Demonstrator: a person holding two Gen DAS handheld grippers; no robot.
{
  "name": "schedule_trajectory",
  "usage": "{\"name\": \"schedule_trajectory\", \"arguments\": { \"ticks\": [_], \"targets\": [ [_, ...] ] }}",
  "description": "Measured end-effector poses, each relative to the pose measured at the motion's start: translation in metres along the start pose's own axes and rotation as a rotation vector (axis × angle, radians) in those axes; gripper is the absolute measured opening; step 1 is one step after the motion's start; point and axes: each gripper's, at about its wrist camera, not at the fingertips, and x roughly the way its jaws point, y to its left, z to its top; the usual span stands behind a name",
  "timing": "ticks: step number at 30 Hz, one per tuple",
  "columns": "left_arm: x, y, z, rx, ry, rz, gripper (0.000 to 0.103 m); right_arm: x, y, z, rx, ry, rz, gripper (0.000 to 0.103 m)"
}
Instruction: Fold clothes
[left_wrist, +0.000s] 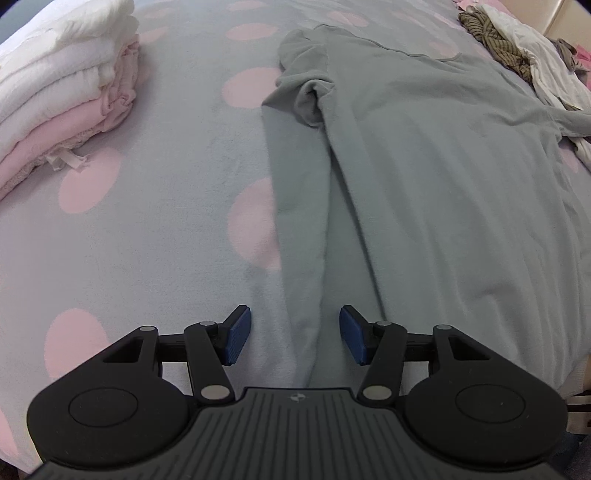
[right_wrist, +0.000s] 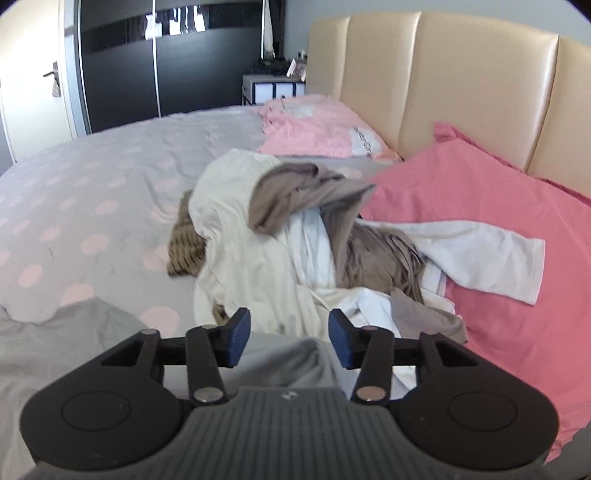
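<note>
On bedspread (left_wrist: 147, 240), grey top (left_wrist: 424, 184), sleeve folded inward

Grey garment (left_wrist: 424, 166): we count 1, spread on bedspread (left_wrist: 155, 229).
Folded stack (left_wrist: 62, 92): 1, left of grey garment; layers approx 5, can't tell exactly.
Unfolded pile (right_wrist: 295, 243): 1, right of grey garment.
Pink pillows: we see 2 (right_wrist: 498, 229) (right_wrist: 317, 129).
Headboard (right_wrist: 461, 74): 1.

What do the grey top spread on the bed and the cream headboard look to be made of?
Grey top: seems a soft, matte knit, maybe cotton jersey; it lies limp in fine ripples and creases. Headboard: probably leather or imitation leather; the padded panels shine smoothly between stitched seams.
</note>
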Motion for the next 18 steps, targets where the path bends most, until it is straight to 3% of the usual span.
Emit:
{"name": "schedule_trajectory", "arguments": {
  "ticks": [5, 7, 9, 18],
  "targets": [
    [0.003, -0.013, 0.000, 0.047, -0.014, 0.004, 0.033, -0.005, 0.019, -0.001, -0.041, -0.009, 0.034, 0.054],
    [0.000, -0.012, -0.001, 0.043, -0.033, 0.004, 0.015, -0.006, 0.024, -0.002, -0.059, -0.012, 0.041, 0.054],
    [-0.004, -0.011, -0.002, 0.030, -0.053, 0.004, 0.004, -0.006, 0.030, -0.004, -0.080, -0.012, 0.046, 0.055],
    [-0.036, 0.009, -0.001, -0.078, -0.173, 0.067, 0.003, 0.003, 0.055, -0.019, -0.202, 0.031, 0.061, 0.056]
  ]
}}
